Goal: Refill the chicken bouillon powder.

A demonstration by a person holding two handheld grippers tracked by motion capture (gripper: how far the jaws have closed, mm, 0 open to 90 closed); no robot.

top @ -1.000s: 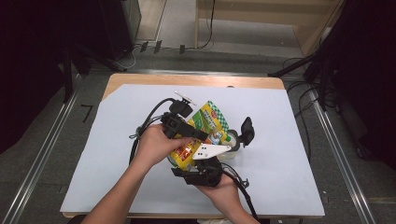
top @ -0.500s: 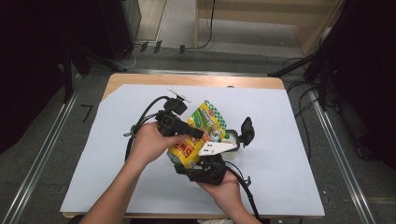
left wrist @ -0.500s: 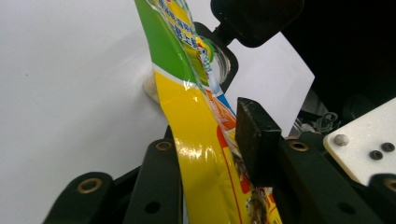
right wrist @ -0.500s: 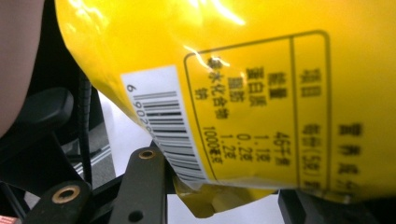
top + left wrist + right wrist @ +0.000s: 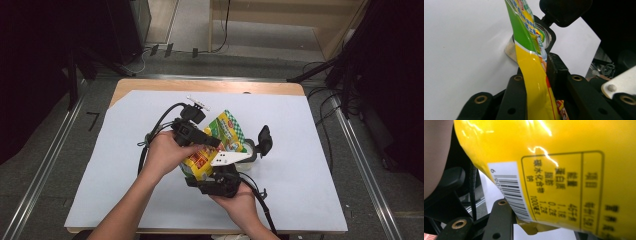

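While pinched btwn both, snack bag (image 5: 216, 142) upright, left hand-held gripper (image 5: 536, 82) just closing on it, right hand-held gripper (image 5: 217, 182) clamping bottom.

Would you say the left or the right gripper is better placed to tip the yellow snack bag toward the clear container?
Probably the left. The left gripper has just been closing on the snack bag, clamping it near the clear container. The right gripper holds the bag's lower end, steadying it.

Overhead camera; two close gripper cameras
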